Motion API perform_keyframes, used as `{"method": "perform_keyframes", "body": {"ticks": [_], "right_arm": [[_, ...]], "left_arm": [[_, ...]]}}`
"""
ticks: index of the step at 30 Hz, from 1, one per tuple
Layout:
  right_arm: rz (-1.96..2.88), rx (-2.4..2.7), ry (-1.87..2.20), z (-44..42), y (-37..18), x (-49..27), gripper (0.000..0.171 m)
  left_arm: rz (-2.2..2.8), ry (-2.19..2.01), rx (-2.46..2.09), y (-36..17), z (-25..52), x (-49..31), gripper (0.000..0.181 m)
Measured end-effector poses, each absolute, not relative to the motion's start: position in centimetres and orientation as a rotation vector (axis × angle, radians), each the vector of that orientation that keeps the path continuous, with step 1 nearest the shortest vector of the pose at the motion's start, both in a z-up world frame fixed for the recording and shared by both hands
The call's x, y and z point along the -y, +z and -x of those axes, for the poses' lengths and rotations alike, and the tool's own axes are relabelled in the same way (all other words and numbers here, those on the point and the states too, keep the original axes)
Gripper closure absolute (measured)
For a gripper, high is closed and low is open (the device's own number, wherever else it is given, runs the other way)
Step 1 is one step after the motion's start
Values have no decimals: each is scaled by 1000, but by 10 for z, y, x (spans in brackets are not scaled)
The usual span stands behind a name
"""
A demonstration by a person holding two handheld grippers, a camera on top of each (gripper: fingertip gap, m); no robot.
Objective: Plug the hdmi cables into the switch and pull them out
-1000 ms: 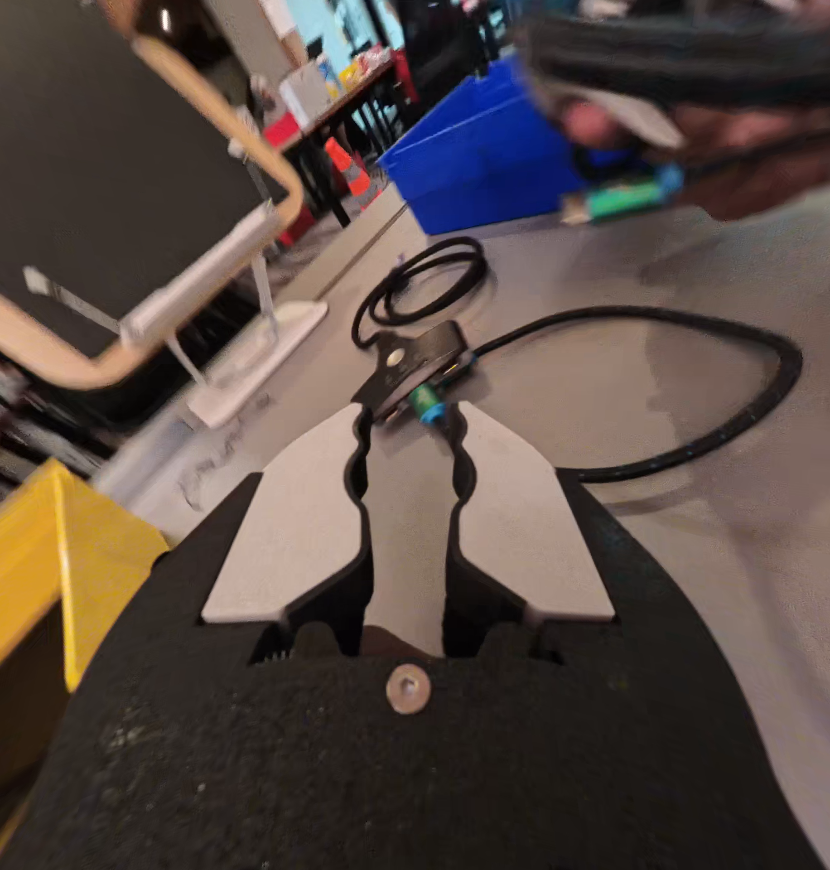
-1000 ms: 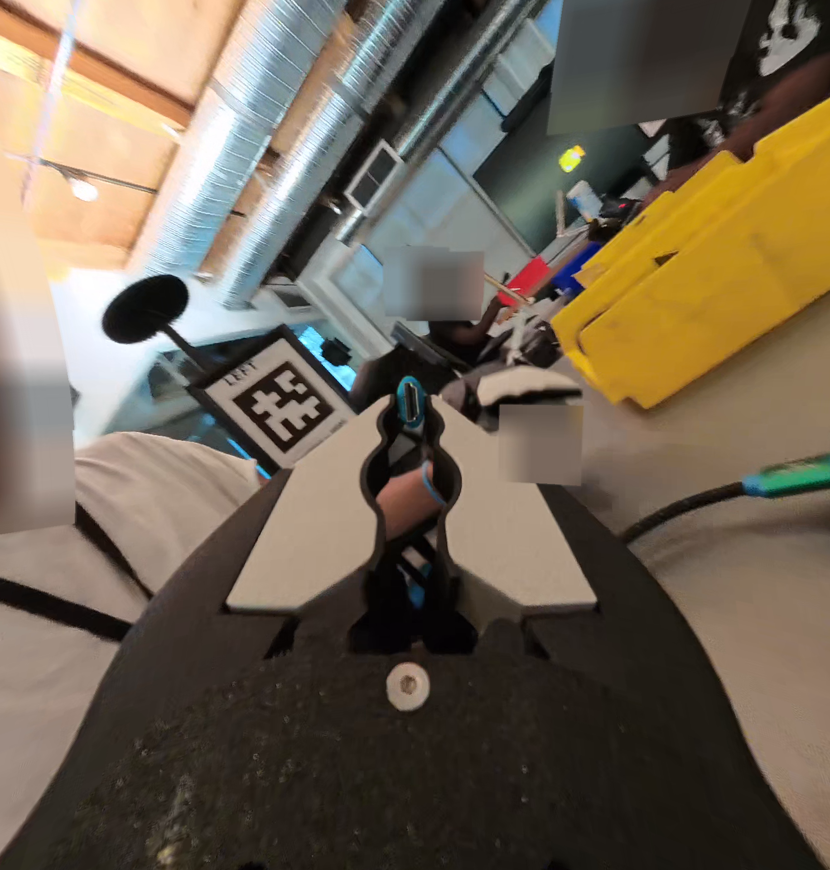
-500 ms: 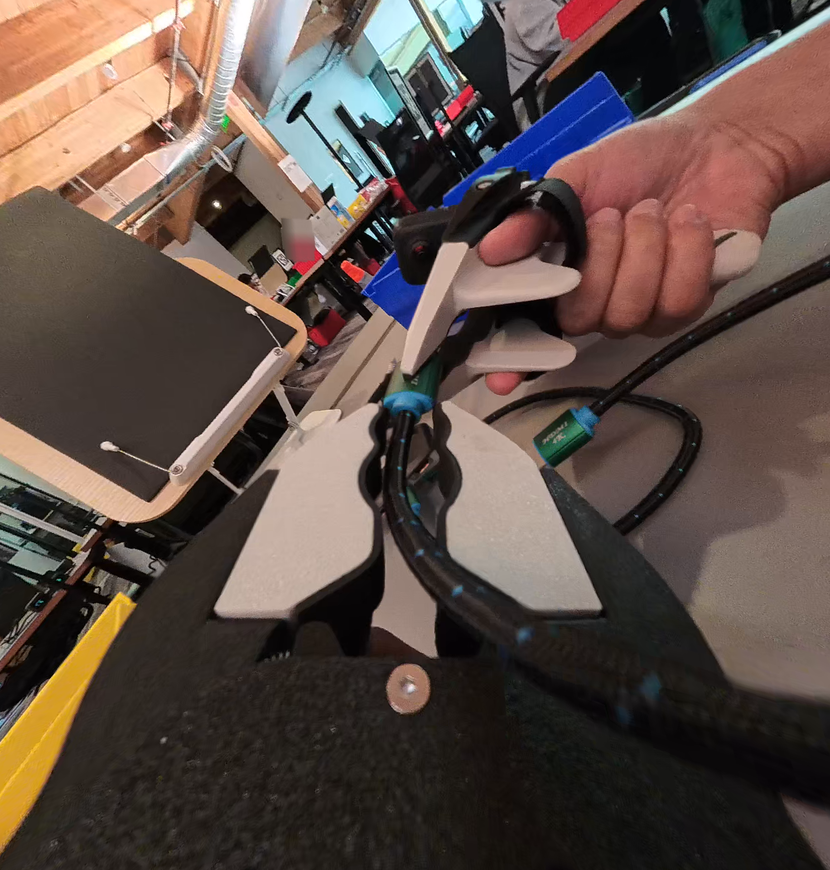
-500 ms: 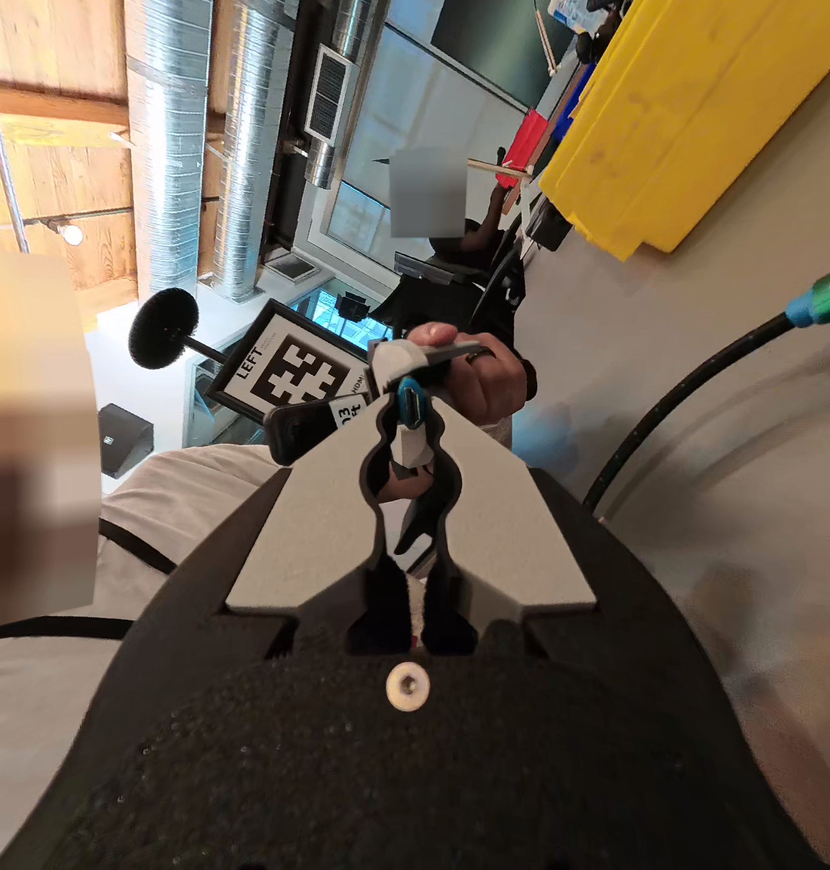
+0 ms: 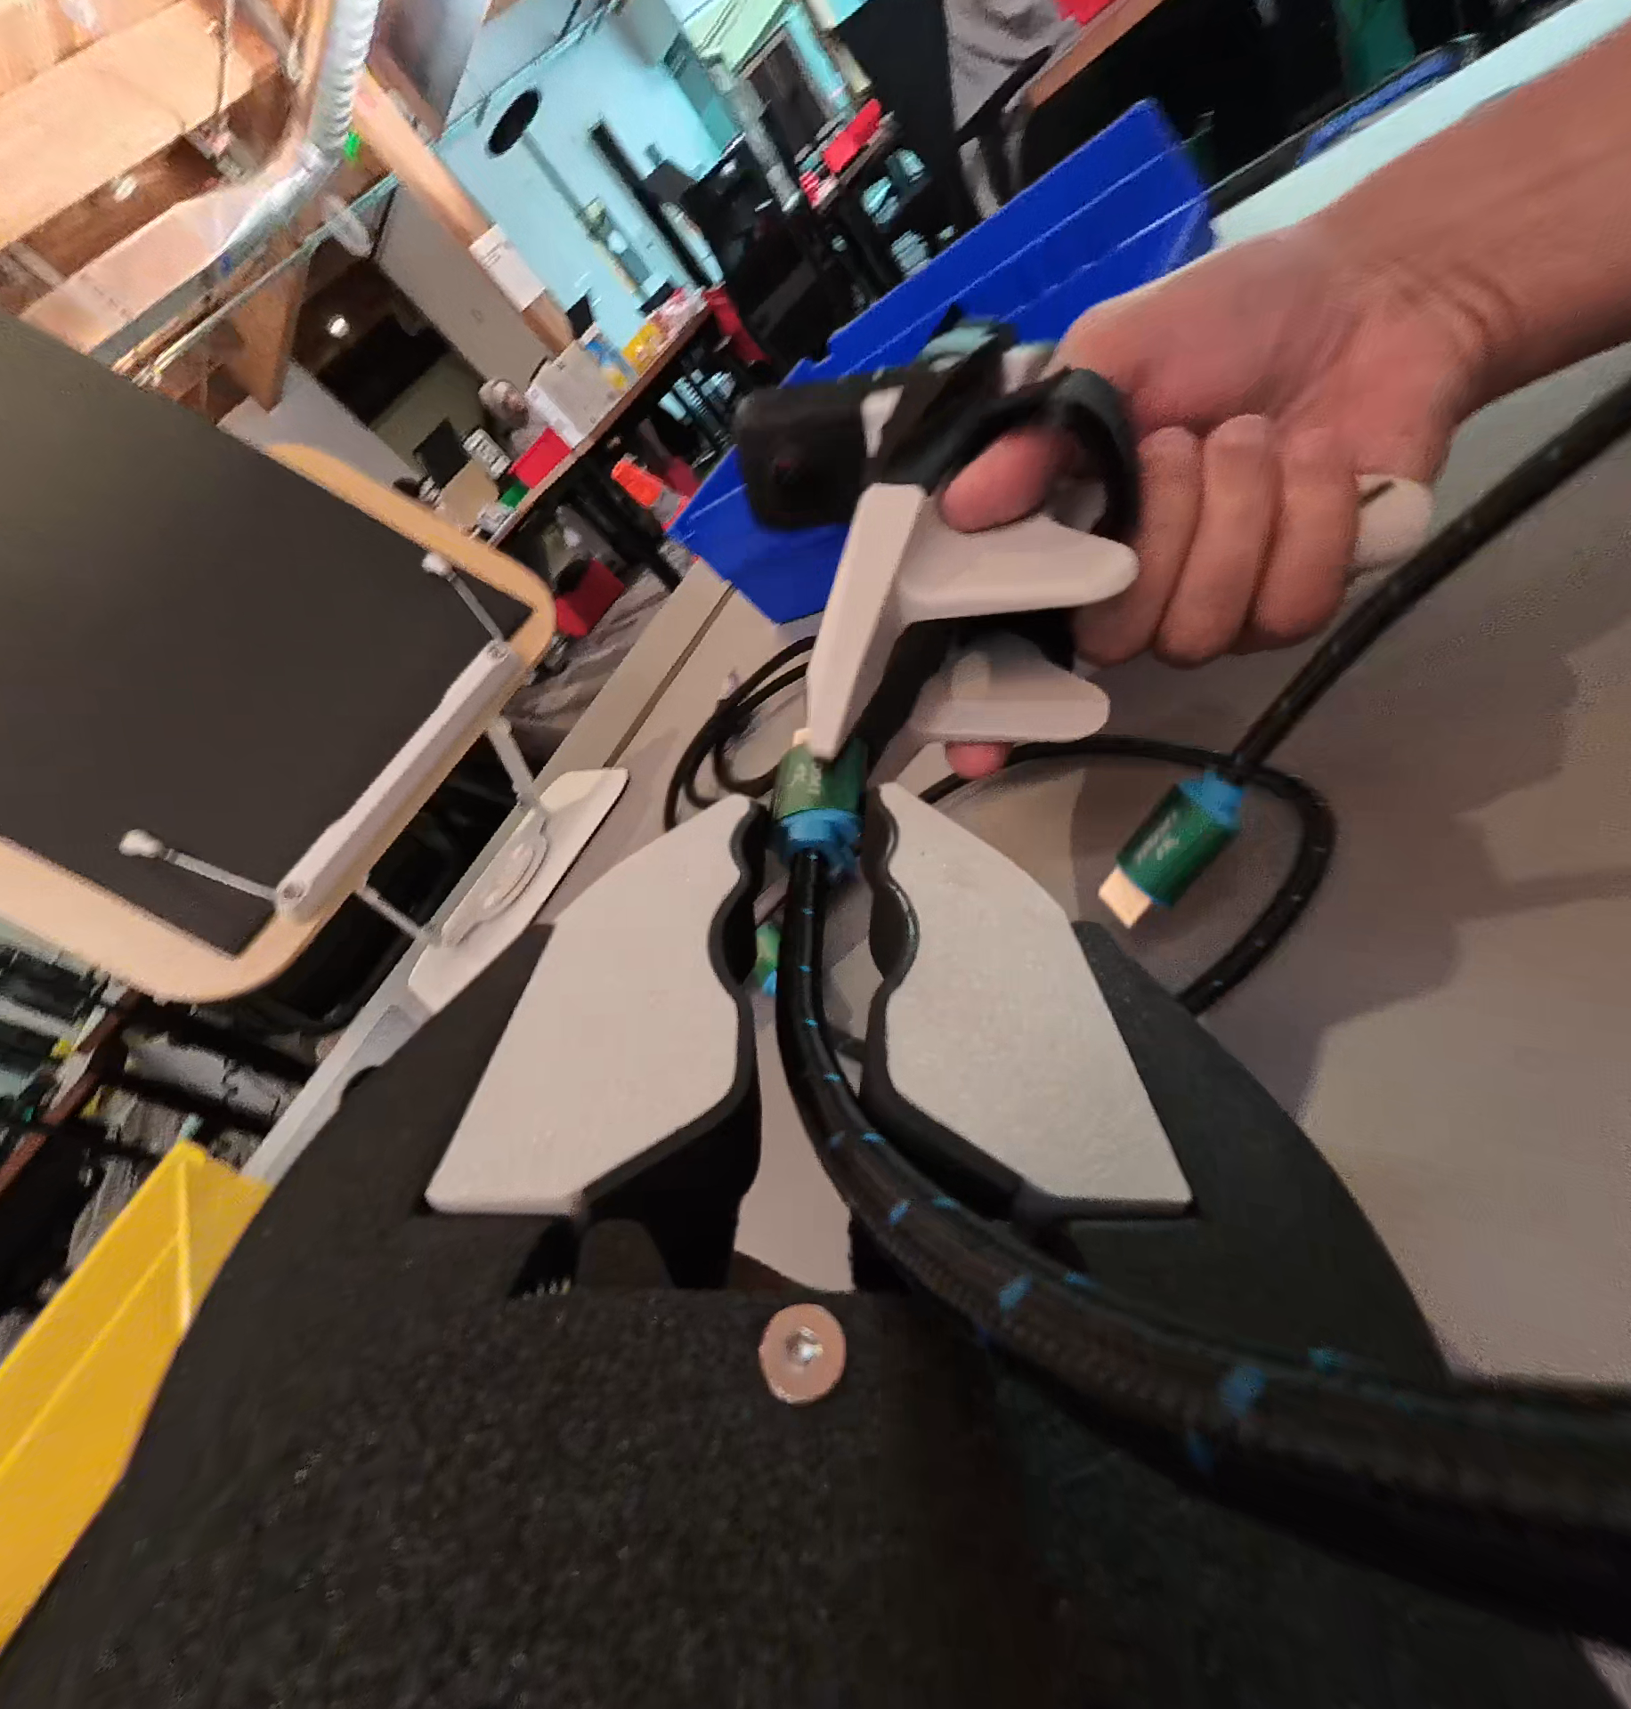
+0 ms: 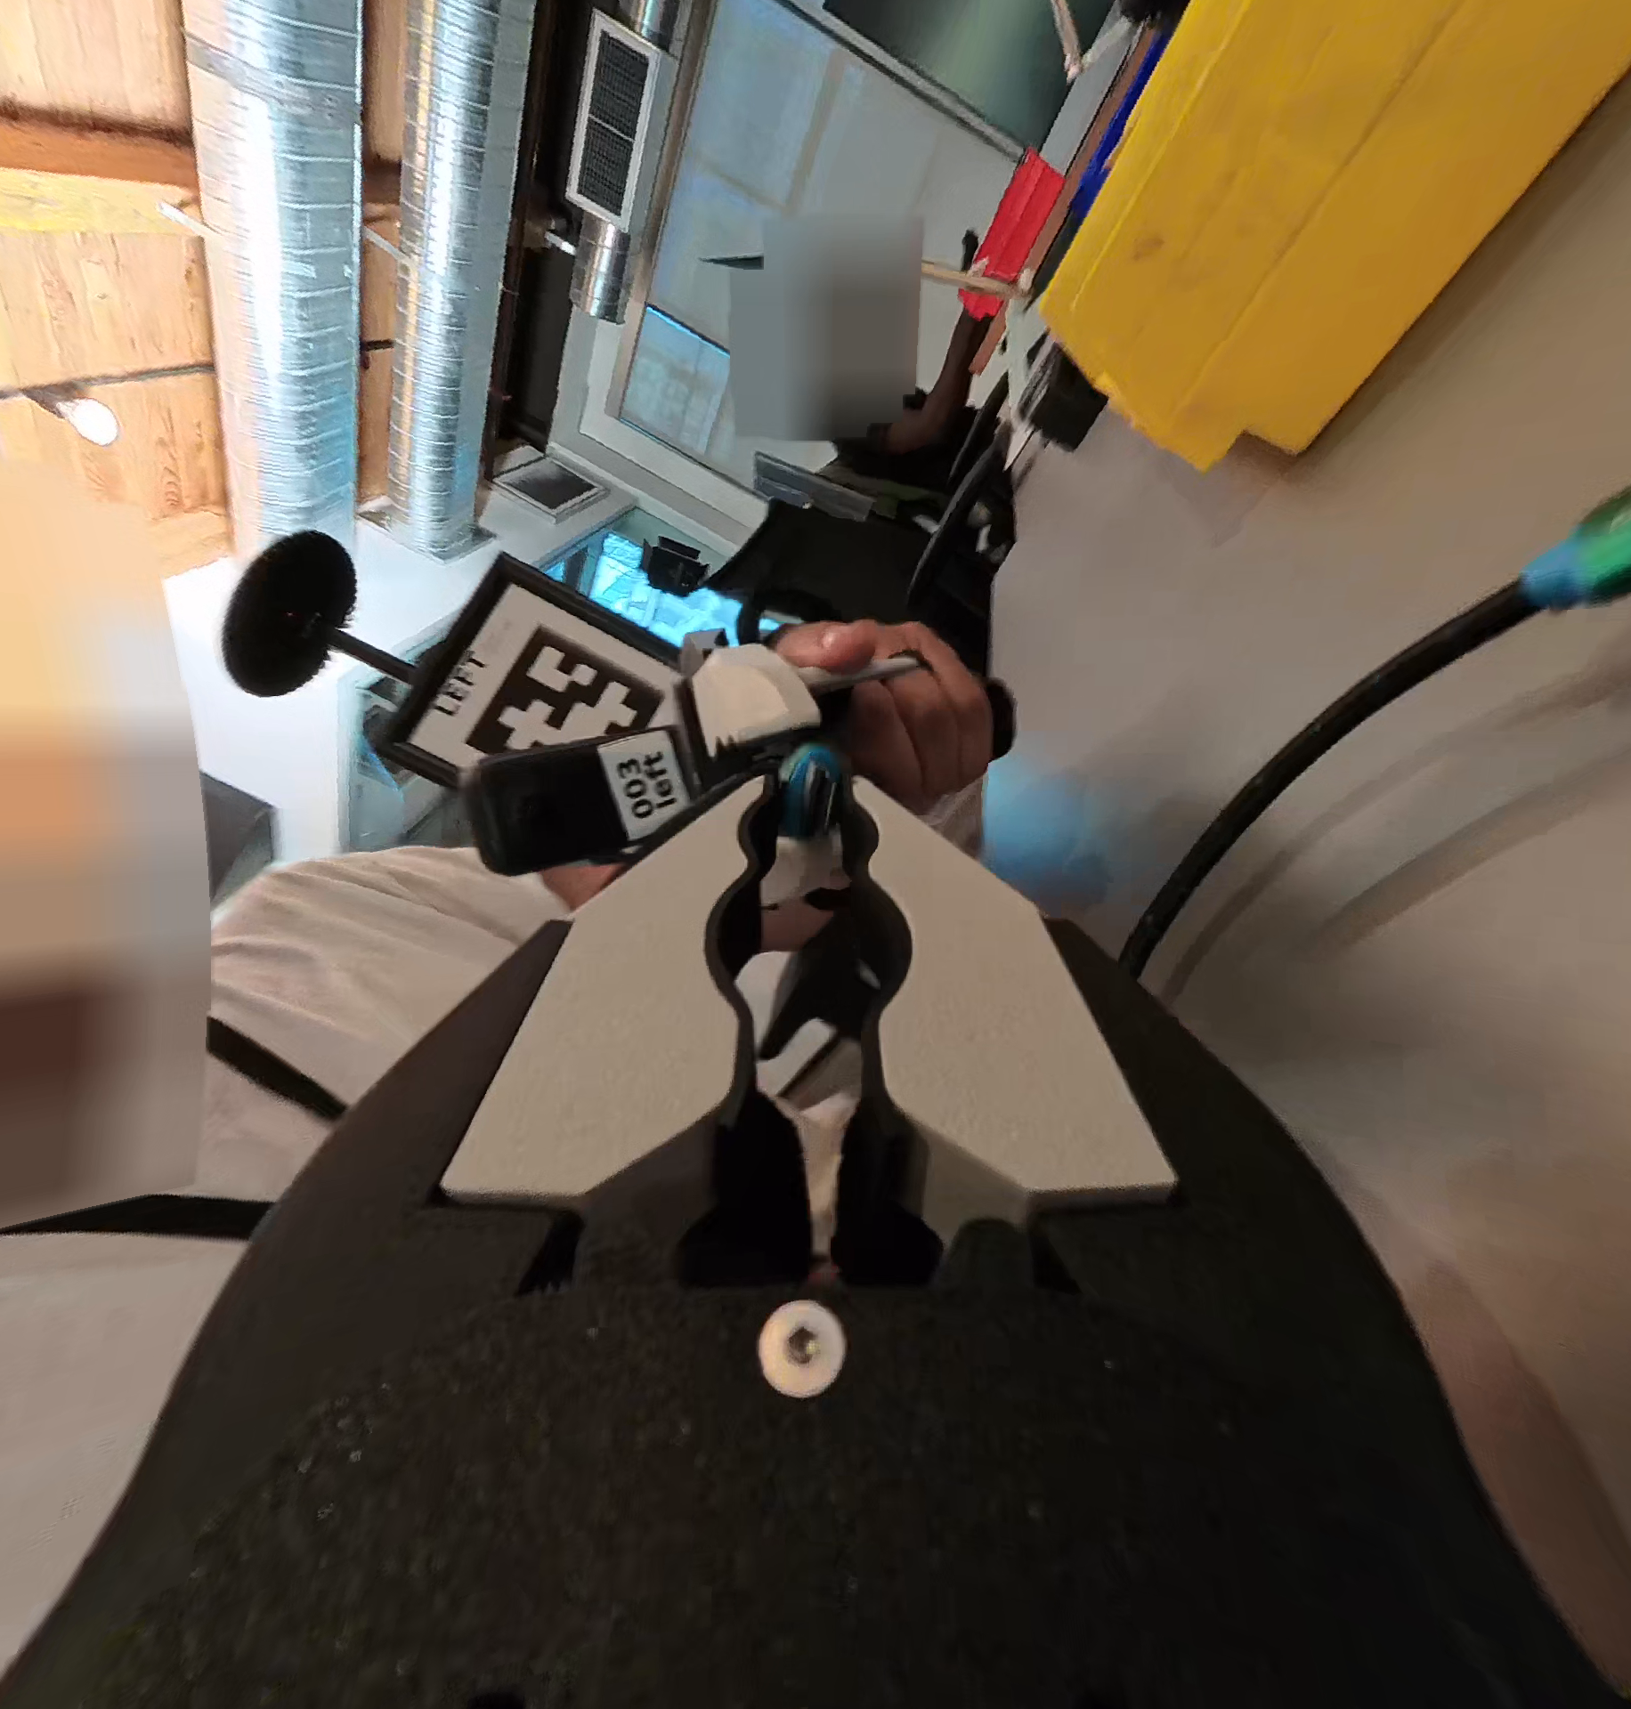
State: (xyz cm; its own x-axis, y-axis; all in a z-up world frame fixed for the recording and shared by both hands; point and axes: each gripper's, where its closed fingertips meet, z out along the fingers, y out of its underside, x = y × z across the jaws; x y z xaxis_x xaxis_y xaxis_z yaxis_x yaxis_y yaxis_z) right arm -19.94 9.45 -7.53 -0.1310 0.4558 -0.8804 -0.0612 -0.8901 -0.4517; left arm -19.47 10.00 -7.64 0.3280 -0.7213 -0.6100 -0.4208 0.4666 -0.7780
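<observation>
In the left wrist view a black braided HDMI cable (image 5: 1071,1295) runs up between my left gripper's (image 5: 816,809) fingers. Its green plug with a blue collar (image 5: 812,786) sits at their tips, and the fingers are closed in on the collar. My right gripper (image 5: 826,749), held by a hand (image 5: 1256,481), comes from the upper right and pinches the same plug. In the right wrist view my right gripper (image 6: 807,795) is shut on the plug's blue end (image 6: 807,786). A second green plug (image 5: 1173,851) lies loose on the grey table (image 5: 1487,971). The switch is hidden.
A black board on a white stand (image 5: 192,601) leans at the left. A yellow bin (image 5: 72,1387) stands at the near left, a blue bin (image 5: 1025,268) at the back. A thin black cable coil (image 5: 701,740) lies beyond the fingers. The second plug (image 6: 1616,555) shows at the right. Left and right tips are no more than a few centimetres apart.
A second ago my left gripper faced the switch on the table with empty, wider fingers. It has since tilted up and taken the cable between them. The right gripper brought the plug to its tips.
</observation>
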Motion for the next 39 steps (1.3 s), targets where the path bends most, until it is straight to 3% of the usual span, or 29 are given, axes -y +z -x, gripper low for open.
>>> {"method": "perform_keyframes", "body": {"ticks": [3,9,13,26,29,39], "right_arm": [[1838,510,1768,186,-87,-116,146],[1960,719,514,120,-150,-194,125],[1906,874,193,123,-161,-210,122],[2029,829,361,138,-172,-223,114],[2029,844,358,143,-172,-226,129],[1975,717,496,147,-153,-219,130]], "left_arm": [[1265,-272,-1203,-78,209,-119,162],[1605,-422,-1058,-111,219,-146,162],[1729,-484,-990,-130,210,-154,162],[1733,-407,-1022,-134,201,-162,162],[1749,-402,-1029,-138,197,-165,162],[1777,-328,-977,-129,188,-184,162]]}}
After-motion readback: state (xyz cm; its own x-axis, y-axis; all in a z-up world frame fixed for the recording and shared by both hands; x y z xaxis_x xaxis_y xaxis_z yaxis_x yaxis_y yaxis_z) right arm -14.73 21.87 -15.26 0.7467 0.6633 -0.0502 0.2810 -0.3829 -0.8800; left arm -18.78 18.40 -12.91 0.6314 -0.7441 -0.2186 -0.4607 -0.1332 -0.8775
